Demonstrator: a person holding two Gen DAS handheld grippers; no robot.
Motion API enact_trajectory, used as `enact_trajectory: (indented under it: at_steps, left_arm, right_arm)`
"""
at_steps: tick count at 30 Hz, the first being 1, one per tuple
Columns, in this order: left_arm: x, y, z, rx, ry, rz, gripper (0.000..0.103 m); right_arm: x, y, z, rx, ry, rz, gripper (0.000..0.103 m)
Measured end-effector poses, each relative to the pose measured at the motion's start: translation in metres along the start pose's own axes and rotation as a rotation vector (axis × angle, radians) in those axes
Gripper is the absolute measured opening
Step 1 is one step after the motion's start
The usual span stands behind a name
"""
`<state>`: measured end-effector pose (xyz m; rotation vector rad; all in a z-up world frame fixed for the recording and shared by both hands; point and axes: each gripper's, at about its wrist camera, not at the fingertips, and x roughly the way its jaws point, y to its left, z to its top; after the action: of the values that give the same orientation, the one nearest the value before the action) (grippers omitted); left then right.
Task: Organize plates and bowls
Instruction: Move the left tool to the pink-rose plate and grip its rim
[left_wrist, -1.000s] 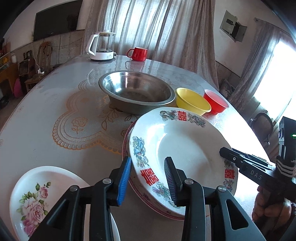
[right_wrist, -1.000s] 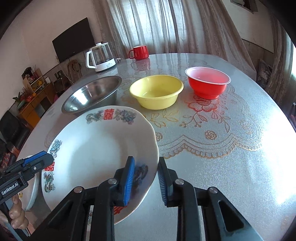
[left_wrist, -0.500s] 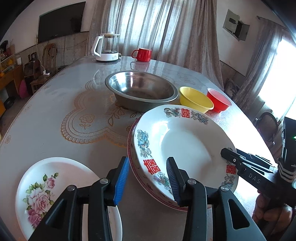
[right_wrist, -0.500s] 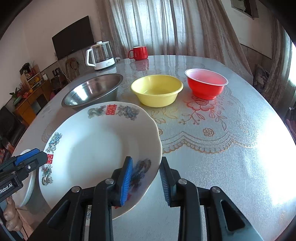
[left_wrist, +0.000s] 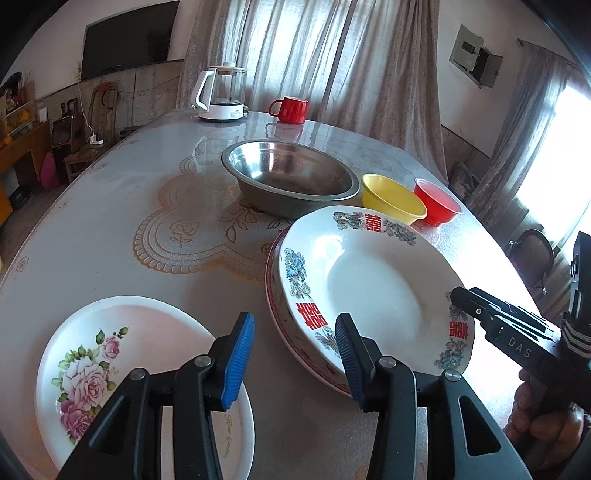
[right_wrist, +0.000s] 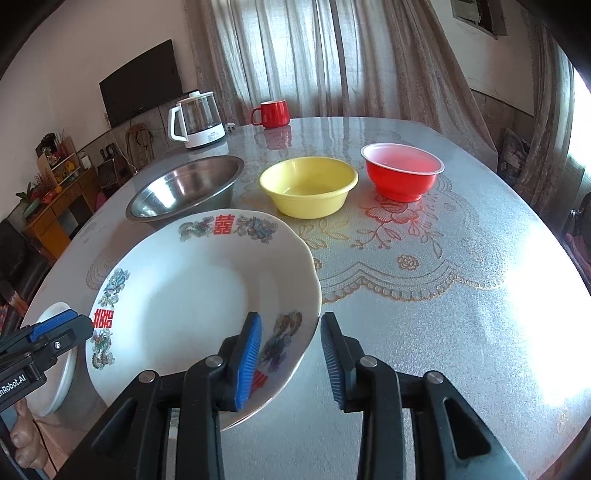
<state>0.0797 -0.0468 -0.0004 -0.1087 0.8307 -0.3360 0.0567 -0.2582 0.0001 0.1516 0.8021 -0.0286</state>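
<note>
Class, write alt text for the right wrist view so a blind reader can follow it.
An open claw straddles the near rim of a large white plate with red characters on a lace-patterned table. Behind the plate stand a steel bowl, a yellow bowl and a red bowl; a kettle and red mug sit at the far edge.

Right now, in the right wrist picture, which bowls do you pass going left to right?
Shiny steel bowl → yellow plastic bowl → red plastic bowl.
</note>
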Motion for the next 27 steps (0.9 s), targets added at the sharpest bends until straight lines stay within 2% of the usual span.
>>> enact_trajectory:
  at_steps: [6, 14, 20, 27]
  left_arm:
    - [-0.006, 0.007, -0.004, -0.016, -0.003, 0.008, 0.047]
    - [-0.018, 0.022, -0.005, -0.049, -0.021, 0.023, 0.048]
    - [-0.025, 0.037, -0.006, -0.085, -0.031, 0.041, 0.048]
    - [-0.035, 0.059, -0.006, -0.140, -0.050, 0.065, 0.049]
  right_arm:
    - [-0.013, 0.007, 0.001, -0.019, -0.037, 0.025, 0.037]
    - [-0.030, 0.027, 0.000, -0.070, -0.074, 0.127, 0.040]
    - [-0.034, 0.050, -0.004, -0.116, -0.039, 0.285, 0.041]
    - [-0.032, 0.086, -0.015, -0.205, 0.004, 0.375, 0.041]
